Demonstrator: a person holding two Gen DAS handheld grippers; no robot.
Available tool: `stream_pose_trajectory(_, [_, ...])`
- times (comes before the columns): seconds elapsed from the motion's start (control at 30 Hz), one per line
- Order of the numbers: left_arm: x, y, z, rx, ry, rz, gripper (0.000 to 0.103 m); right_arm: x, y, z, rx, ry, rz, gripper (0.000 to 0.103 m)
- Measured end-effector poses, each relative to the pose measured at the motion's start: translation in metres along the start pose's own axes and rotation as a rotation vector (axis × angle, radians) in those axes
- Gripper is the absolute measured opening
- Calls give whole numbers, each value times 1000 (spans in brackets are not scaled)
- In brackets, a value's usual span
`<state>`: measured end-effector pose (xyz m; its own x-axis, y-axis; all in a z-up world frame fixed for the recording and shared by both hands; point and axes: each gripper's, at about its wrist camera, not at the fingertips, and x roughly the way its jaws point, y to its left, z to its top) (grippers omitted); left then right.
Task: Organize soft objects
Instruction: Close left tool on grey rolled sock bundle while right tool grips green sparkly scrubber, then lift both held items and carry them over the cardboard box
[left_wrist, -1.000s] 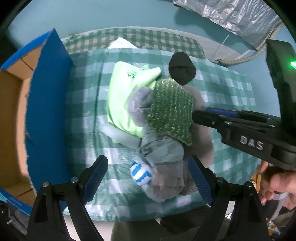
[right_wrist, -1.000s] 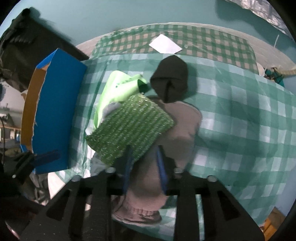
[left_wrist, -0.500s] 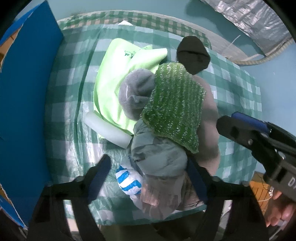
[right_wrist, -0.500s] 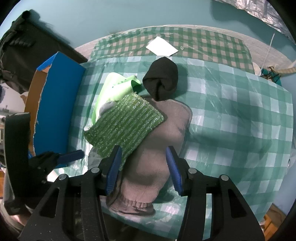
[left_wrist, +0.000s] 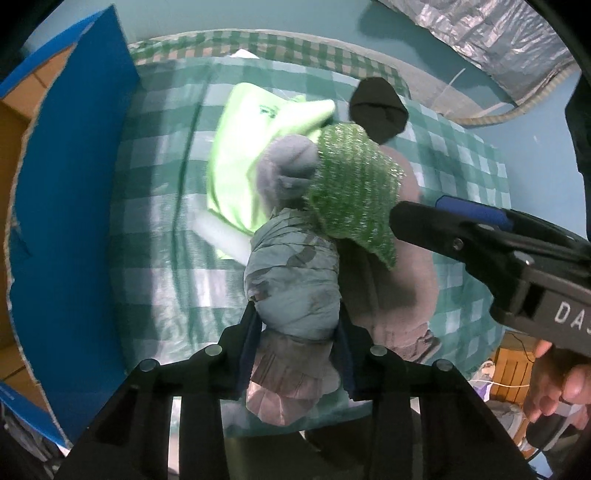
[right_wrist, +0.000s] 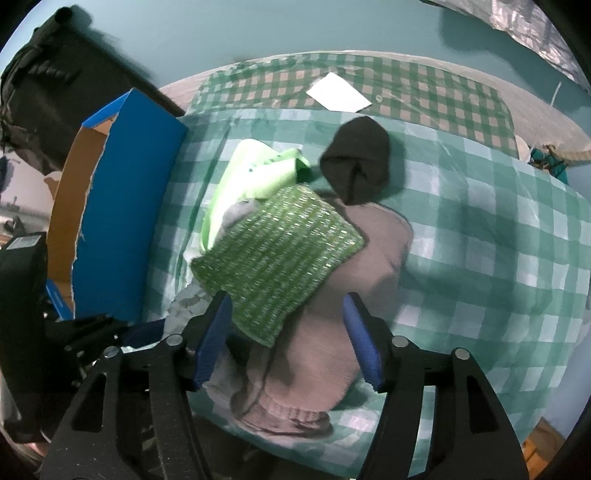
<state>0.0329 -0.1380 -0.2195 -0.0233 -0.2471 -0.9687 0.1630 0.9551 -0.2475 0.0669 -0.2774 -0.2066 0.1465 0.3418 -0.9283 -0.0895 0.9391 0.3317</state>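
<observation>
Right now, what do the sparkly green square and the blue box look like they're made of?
Green pad: a knitted scrubbing cloth, probably synthetic yarn with metallic thread, judging by ribbed rows that glint. Blue box: cardboard, matte blue outside, with a plain brown inside and ragged torn edge.

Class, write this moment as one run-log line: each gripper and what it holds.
left gripper: jaws just closed on grey rolled cloth | right gripper: jaws just opened, over pink sock | blue box: left

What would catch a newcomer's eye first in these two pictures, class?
The sparkly green knitted cloth draped over a pile of soft things mid-table. At its near end the left claw squeezes a pale grey bundle. Left of the pile stands a bright blue box.
</observation>
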Motion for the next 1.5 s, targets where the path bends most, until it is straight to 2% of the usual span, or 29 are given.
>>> stream_pose_trajectory(0.3, [-12,29,-7,-37,-22,16,37,23,27,11,-64,16,-46,69])
stream_pose_trajectory(0.53, [-16,46,-11,-66,-27,32,37,54,40,9,-189,44,-170,69])
stream_pose_trajectory(0.63, [-17,50,-12,-76,-30,34,37,59,42,6,-235,41,-195,69])
stream_pose_trajectory(0.7, [-18,52,-12,-81,-32,37,37,60,43,4,-253,37,-206,59])
stream_pose_trajectory(0.77, [-19,53,-12,-86,-34,35,37,61,42,2,-261,40,-203,32])
stream_pose_trajectory(0.87, [-22,54,-12,-88,-41,35,37,59,34,1,-237,46,-169,16])
stream_pose_trajectory(0.97, [-24,54,-13,-87,-45,33,37,53,27,1,-220,29,-133,9])
stream_pose_trajectory(1.07, [-27,54,-13,-82,-47,34,37,43,21,1,-186,2,-84,8])
stream_pose_trajectory(1.5, [-55,41,-16,-30,-97,57,37,-6,24,-5,-146,-57,-15,8])
